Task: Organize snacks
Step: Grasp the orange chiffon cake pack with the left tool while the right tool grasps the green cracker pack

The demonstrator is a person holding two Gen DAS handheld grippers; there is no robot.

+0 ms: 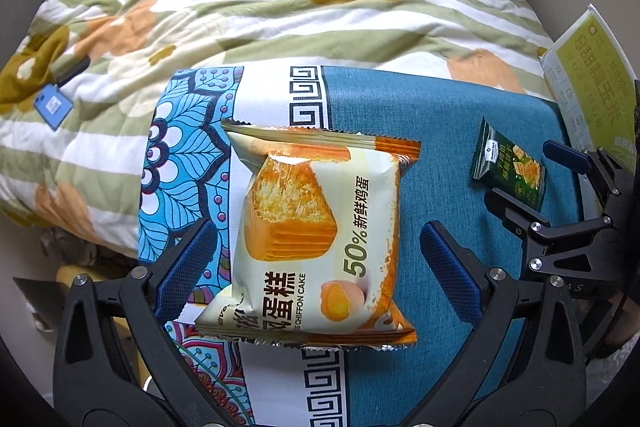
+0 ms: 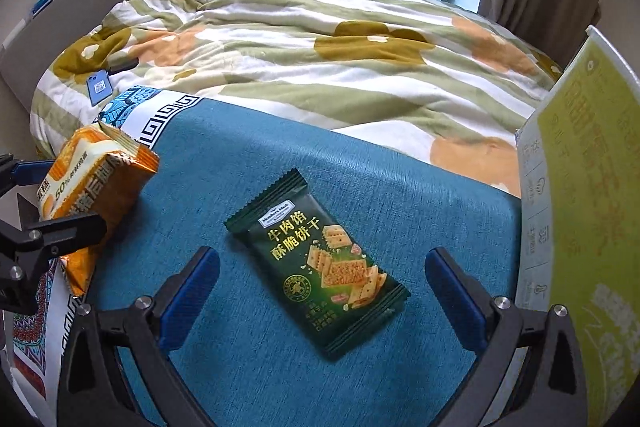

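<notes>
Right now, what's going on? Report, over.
Left gripper open around chiffon cake pack. Right gripper open around green cracker packet. Nothing in the way.

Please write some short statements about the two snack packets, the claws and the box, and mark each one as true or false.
1. The left claw is open around the chiffon cake packet. True.
2. The right claw is shut on the green cracker packet. False: it is open, one finger on each side of the packet.
3. Both packets lie on the blue cloth. True.
4. The green cracker packet is already inside the yellow-green box. False: it lies on the cloth, left of the box.
5. The cake packet is torn open. False: it looks sealed.
</notes>
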